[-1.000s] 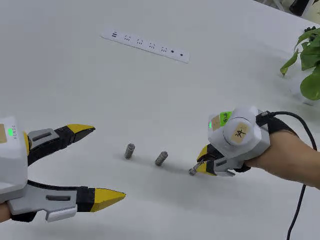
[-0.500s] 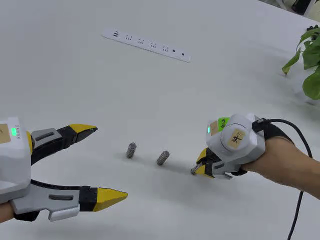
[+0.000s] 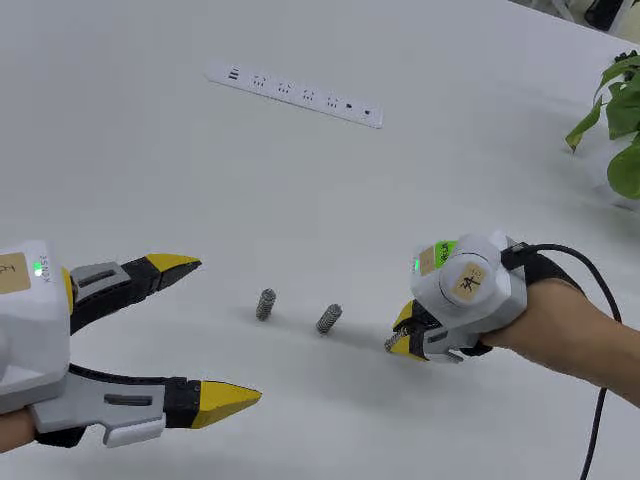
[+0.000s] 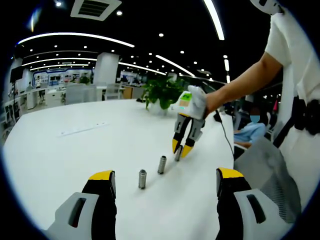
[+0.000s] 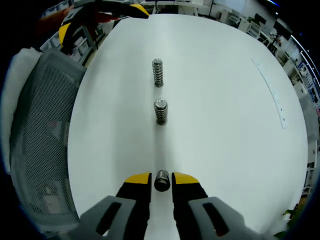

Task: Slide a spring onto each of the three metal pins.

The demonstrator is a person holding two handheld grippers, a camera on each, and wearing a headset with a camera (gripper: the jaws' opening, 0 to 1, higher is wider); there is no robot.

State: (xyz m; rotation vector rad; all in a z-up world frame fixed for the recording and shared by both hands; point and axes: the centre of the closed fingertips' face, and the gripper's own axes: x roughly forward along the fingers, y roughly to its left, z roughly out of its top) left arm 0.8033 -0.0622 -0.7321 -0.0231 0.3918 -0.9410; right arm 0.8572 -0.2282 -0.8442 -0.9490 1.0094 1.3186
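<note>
Yellow-tipped jaws of your right gripper (image 3: 399, 341) are pinched tight on the end spring (image 5: 161, 180), toward the white table's (image 3: 300, 180) near edge. The middle spring (image 3: 328, 318) and far spring (image 3: 265, 304) stand in line beside it. Your left gripper (image 3: 228, 330) gapes wide, well apart.

Open-plan office, long ceiling light strips (image 4: 75, 36) across the top of the left gripper view, white worktable (image 3: 130, 150), power strip (image 3: 293, 94) upper centre, mesh chair (image 5: 40, 140), potted plant (image 3: 612, 115) far right.

Spring-covered pins in row: left pin (image 3: 265, 304), mid pin (image 3: 328, 318) stand free; third pin (image 3: 392, 341) pinched by rt hand-held gripper (image 3: 403, 333).
</note>
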